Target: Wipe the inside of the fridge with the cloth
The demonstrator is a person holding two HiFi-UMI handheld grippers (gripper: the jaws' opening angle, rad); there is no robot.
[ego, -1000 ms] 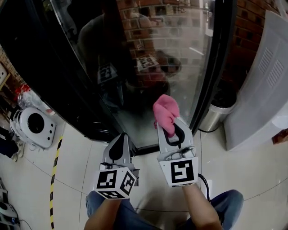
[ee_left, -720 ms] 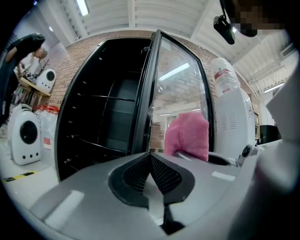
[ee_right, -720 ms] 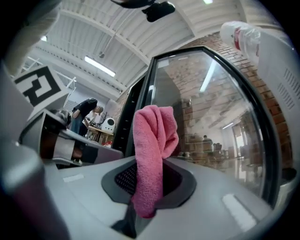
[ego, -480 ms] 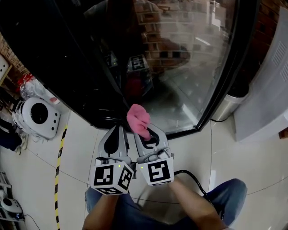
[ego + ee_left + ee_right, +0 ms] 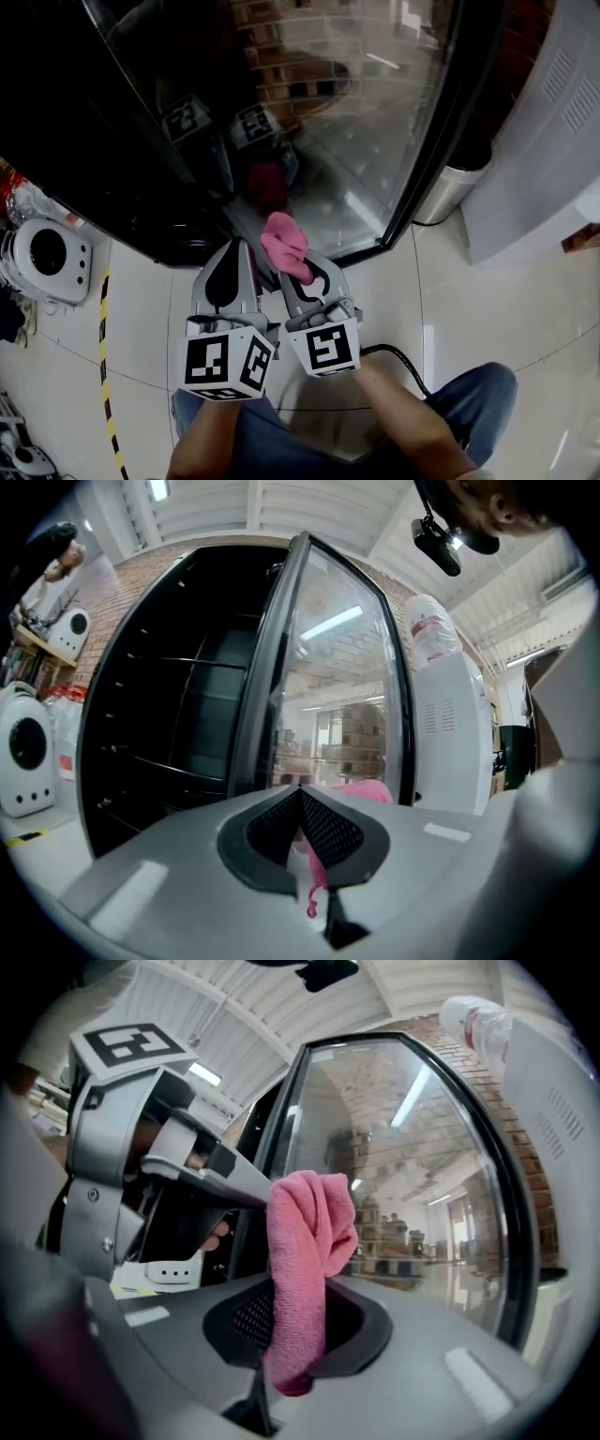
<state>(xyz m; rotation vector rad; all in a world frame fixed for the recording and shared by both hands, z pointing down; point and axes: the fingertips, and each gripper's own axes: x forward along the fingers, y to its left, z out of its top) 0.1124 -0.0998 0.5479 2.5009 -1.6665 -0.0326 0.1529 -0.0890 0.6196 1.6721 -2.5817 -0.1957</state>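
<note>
Head view, nearest first: two bare forearms reach forward over blue-jeaned knees (image 5: 469,412), each hand behind a cube of black-and-white square markers. The grippers lie side by side, nearly parallel, and point away from the person toward the foot of the fridge.

The left gripper (image 5: 236,247) has its dark pads pressed together. In the left gripper view (image 5: 300,790) they meet at the tip. A pink sliver shows in the slit below them; whether it lies between the pads or beyond them cannot be told.

The right gripper (image 5: 302,274) is pinched on the pink cloth (image 5: 285,246). In the right gripper view (image 5: 298,1288) a fold of the cloth (image 5: 305,1260) runs down between the pads, and a bunched end stands above the tips. There the left gripper (image 5: 246,1183) sits just to the left of the cloth.

A black cable (image 5: 398,358) trails over the pale tiled floor (image 5: 487,309) by the right wrist. A yellow-and-black tape line (image 5: 103,375) runs along the left.

The cloth is outside the fridge, over the floor by the lower edge of the glass door (image 5: 366,112). The door stands open, and dark shelves (image 5: 159,714) show to its left. A steel bin (image 5: 448,192) and a white cabinet (image 5: 544,159) stand to the right, and a white case with a round window (image 5: 47,258) to the left.
</note>
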